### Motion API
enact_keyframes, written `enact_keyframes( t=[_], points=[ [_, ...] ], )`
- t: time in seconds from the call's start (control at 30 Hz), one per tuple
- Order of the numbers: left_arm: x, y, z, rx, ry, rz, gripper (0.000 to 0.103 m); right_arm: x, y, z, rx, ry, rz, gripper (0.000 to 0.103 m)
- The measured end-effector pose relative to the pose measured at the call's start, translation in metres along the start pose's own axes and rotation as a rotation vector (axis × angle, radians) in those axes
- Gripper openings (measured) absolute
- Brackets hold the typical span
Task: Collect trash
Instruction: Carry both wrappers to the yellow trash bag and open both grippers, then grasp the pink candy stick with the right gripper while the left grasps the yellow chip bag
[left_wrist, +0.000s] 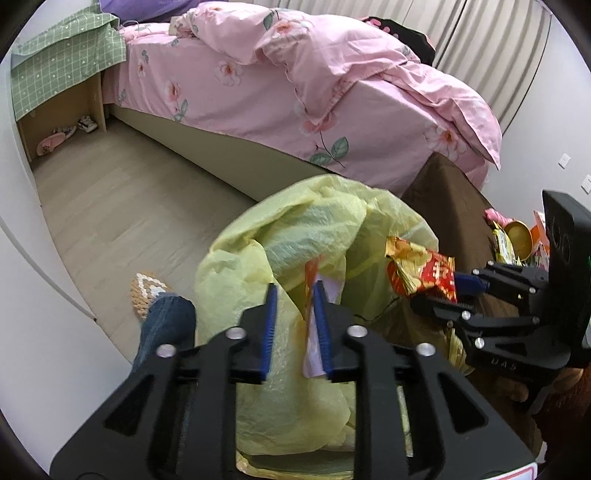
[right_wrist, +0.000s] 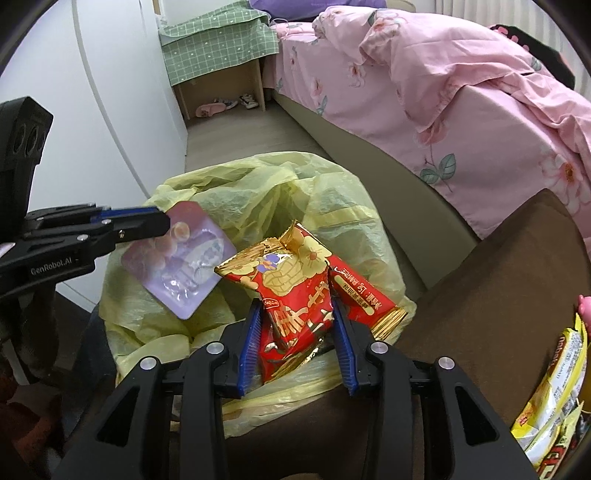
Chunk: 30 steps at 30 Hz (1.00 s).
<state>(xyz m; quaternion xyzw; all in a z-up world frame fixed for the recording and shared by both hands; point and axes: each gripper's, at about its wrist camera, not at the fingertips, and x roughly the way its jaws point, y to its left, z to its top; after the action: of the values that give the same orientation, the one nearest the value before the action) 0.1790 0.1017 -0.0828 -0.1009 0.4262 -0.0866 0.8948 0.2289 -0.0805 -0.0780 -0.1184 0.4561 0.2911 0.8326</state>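
Blue-padded jaws of the right gripper (right_wrist: 297, 332) are clamped on a red and gold snack wrapper (right_wrist: 295, 295), gripped low on its crumpled body and held just above the open mouth of the yellow bin bag (right_wrist: 236, 192). Over the same bag, at its far-left side as the right wrist sees it, the left gripper (right_wrist: 162, 221) pinches one corner of a purple foil lid (right_wrist: 177, 258), which hangs tilted from that corner.

Both pieces look nearly weightless and limp. The wrapper is glossy film, likely slippery and springy, so a hold across a creased, doubled part should slip less than one on a smooth edge. The lid seems thin but a little stiffer; a corner pinch is enough, though it may swing or twist.

The bag itself is soft, thin plastic whose rim sags inward, so a dropped piece could catch on a fold rather than fall through.

Right of the bag, on a brown surface (right_wrist: 498, 277), more wrappers wait, among them a yellow packet (right_wrist: 557, 376), probably just as light and crinkly.
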Motion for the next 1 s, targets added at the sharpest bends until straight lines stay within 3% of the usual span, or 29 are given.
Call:
enact_keyframes(
  t=[0.17,0.37,0.53,0.63,0.73,0.8,0.93,1.0],
  points=[
    [-0.010,0.000,0.006,0.000,-0.031,0.027,0.027,-0.008,0.002,-0.001,0.001,-0.040,0.016,0.057],
    [-0.028,-0.013,0.017,0.038,-0.073,0.076,0.030,-0.029,-0.002,-0.006,0.035,-0.066,-0.005,0.058],
    [-0.046,-0.040,0.026,0.094,-0.114,0.086,0.031,-0.073,-0.013,-0.025,0.067,-0.126,-0.065,0.058],
    [-0.055,-0.070,0.028,0.145,-0.132,0.058,0.031,-0.107,-0.032,-0.046,0.128,-0.177,-0.129,0.059],
    [-0.059,-0.102,0.028,0.200,-0.136,0.029,0.032,-0.139,-0.054,-0.073,0.198,-0.231,-0.175,0.069],
    [-0.059,-0.122,0.025,0.234,-0.135,0.010,0.032,-0.156,-0.070,-0.090,0.245,-0.259,-0.208,0.070],
    [-0.053,-0.167,0.019,0.300,-0.112,-0.054,0.032,-0.184,-0.095,-0.133,0.313,-0.250,-0.293,0.070],
    [-0.046,-0.192,0.013,0.342,-0.085,-0.105,0.032,-0.198,-0.106,-0.157,0.339,-0.247,-0.376,0.070]
  ],
)
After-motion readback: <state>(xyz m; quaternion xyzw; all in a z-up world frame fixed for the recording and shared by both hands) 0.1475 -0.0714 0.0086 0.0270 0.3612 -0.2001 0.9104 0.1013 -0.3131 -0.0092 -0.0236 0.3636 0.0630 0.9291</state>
